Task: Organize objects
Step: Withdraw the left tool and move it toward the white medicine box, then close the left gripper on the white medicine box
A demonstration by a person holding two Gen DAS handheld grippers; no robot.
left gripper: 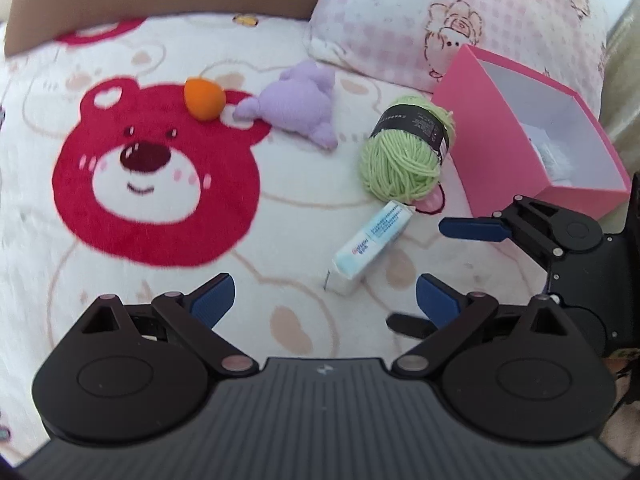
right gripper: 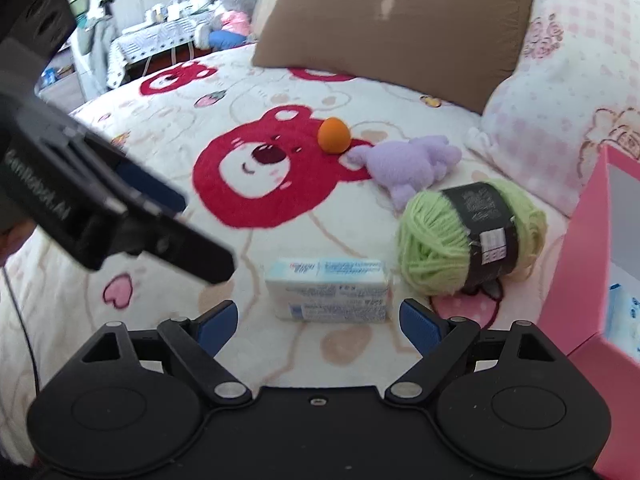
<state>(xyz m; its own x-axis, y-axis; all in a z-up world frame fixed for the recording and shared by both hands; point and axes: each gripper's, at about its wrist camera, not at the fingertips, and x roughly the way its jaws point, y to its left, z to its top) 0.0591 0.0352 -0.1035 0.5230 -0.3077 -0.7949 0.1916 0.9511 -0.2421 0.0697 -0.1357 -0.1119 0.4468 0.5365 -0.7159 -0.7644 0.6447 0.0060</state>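
The right hand-held gripper (right gripper: 318, 320) hangs wide open and empty; the small white-and-blue box (right gripper: 328, 290) lies on the bed just ahead between its fingers, long axis crosswise. The left hand-held gripper (left gripper: 324, 300), also open, is farther off.

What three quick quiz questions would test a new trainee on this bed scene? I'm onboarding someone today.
1. True or false: the right gripper holds the tissue pack.
2. What touches the purple plush: A the orange ball, B the pink box?
3. What colour is the yarn ball?

Key: 1 false, its jaws are open and empty; 2 A; 3 green.
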